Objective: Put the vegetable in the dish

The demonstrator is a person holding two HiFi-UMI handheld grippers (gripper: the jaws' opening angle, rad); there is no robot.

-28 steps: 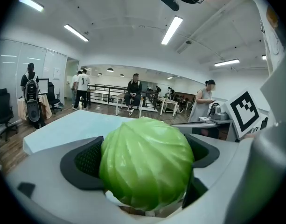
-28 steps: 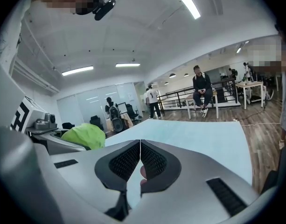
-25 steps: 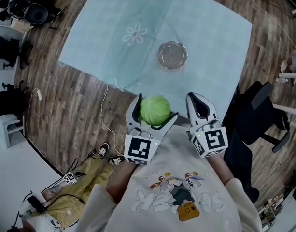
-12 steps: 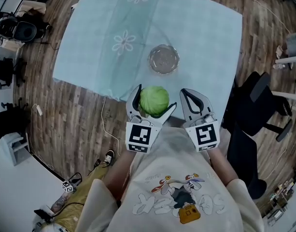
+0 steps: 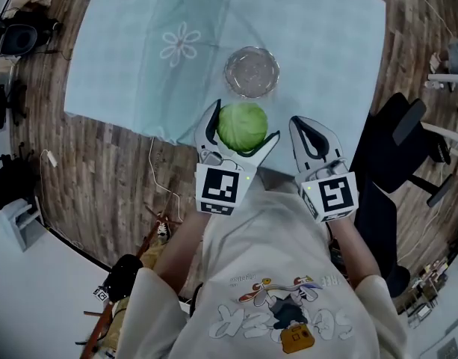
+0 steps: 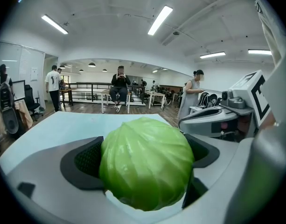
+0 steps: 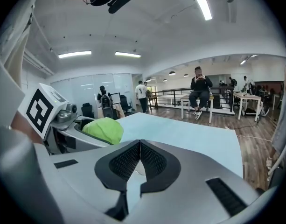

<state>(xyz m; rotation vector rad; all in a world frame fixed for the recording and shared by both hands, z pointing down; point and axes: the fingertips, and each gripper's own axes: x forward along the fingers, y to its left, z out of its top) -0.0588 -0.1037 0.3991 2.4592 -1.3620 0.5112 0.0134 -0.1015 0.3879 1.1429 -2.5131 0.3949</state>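
Observation:
A round green cabbage point(image 5: 242, 126) sits clamped between the jaws of my left gripper point(image 5: 239, 128), held in the air over the near edge of the table. It fills the left gripper view as the cabbage point(image 6: 146, 168), with a dark pad at each side. The clear glass dish point(image 5: 252, 72) stands empty on the light blue tablecloth point(image 5: 139, 88), just beyond the cabbage. My right gripper point(image 5: 309, 129) hovers to the right of the left one, its jaws pressed together with nothing between them point(image 7: 139, 156). The cabbage point(image 7: 103, 129) also shows at the left of the right gripper view.
The table stands on a wooden floor point(image 5: 101, 178). A black office chair point(image 5: 408, 163) is close at the right. A white cable point(image 5: 155, 178) lies on the floor at the left. Black equipment point(image 5: 16, 40) sits at the far left. People point(image 6: 119, 85) stand and sit far off.
Both grippers have moved forward towards the table with the cabbage still held. The dish now lies closer to the cabbage in the head view.

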